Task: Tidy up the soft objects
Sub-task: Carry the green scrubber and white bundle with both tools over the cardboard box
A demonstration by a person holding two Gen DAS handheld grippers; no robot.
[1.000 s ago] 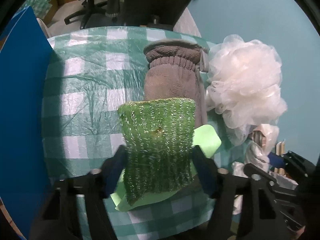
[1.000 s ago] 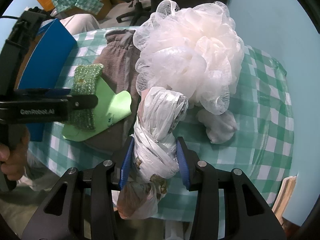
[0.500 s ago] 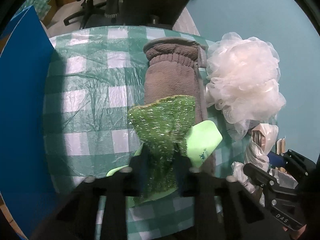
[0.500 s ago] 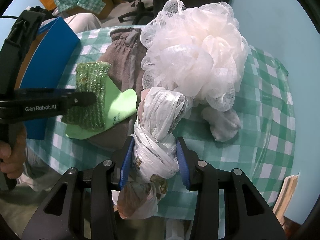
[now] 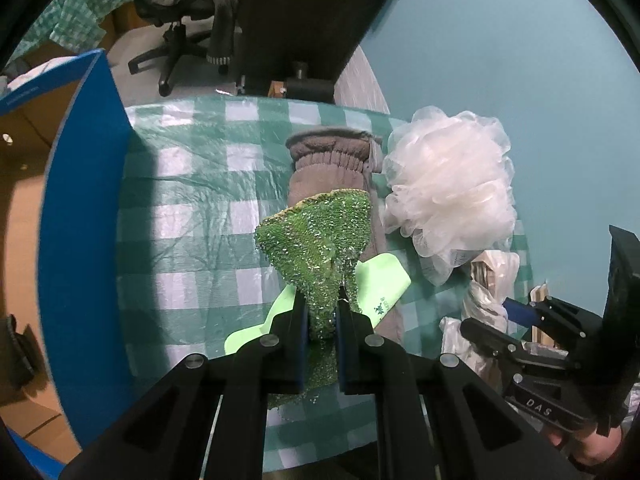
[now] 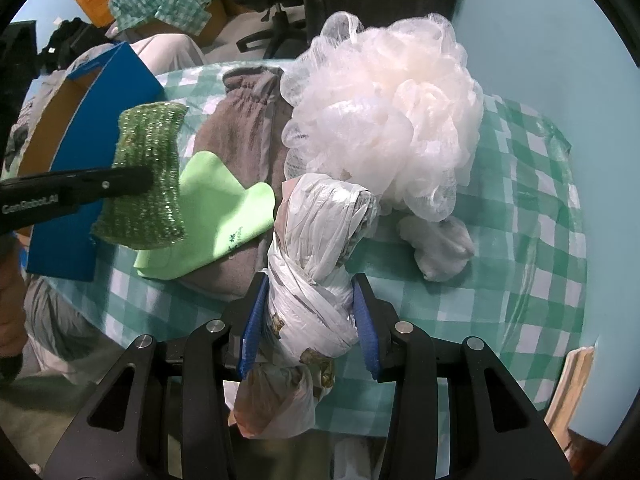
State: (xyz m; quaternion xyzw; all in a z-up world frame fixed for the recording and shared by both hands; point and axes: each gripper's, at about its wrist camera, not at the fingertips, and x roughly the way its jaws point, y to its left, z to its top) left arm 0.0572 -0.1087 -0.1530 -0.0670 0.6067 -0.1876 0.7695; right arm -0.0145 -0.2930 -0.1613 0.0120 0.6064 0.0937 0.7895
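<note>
My left gripper [image 5: 322,312] is shut on a sparkly green scrub sponge [image 5: 320,240], pinched narrow and lifted above the table; it also shows in the right wrist view [image 6: 148,184]. Below it lie a light green cloth [image 6: 208,216] on a grey fleece item [image 5: 332,164]. My right gripper [image 6: 308,312] is shut on a bundle of twisted white plastic bags [image 6: 316,272]. A big white mesh bath pouf [image 6: 380,116] sits on the green checked tablecloth [image 5: 192,200] just beyond the bundle.
An open blue cardboard box [image 5: 80,220] stands at the left edge of the table. A small crumpled white piece [image 6: 440,248] lies right of the bundle. Office chairs [image 5: 188,20] stand beyond the table. A teal wall [image 5: 500,40] is at right.
My left gripper has closed on the green sponge, squeezing it narrow, and lifted it off the light green cloth. The right gripper keeps holding the bag bundle.
</note>
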